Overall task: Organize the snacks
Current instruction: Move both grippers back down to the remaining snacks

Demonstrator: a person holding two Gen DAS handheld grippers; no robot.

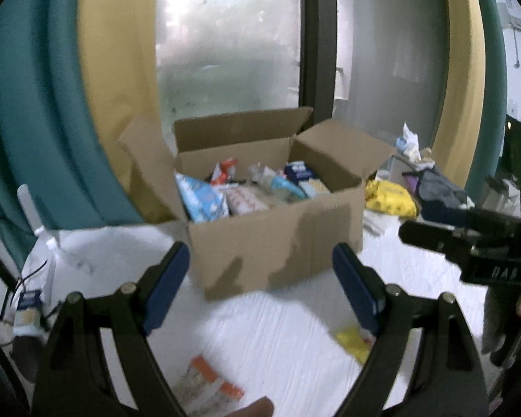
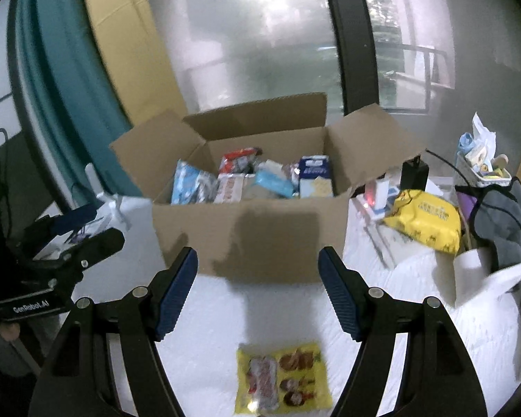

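Cardboard box at frame centre holds many snacks; yellow snack packet at bottom and orange-striped packet remain on the table. Left gripper and right gripper both gape, empty.

box brown | snack packet yellow (printed pictures) | fingers blue

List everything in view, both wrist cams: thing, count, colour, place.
cardboard box: 1, brown, flaps open, middle of table
snack packets in box: several, blue, white, red, piled inside; exact count unclear
yellow snack packet: 1, yellow, on table in front of box
orange-white packet: 1, on table at near edge, blurred
big yellow bag: 1, right of box
grey cloth: 1, far right
small basket of oddments: 1, pale, back right
table: 1, white cover
left gripper: 1, black, blue pads, open, empty
right gripper: 1, same, open, empty
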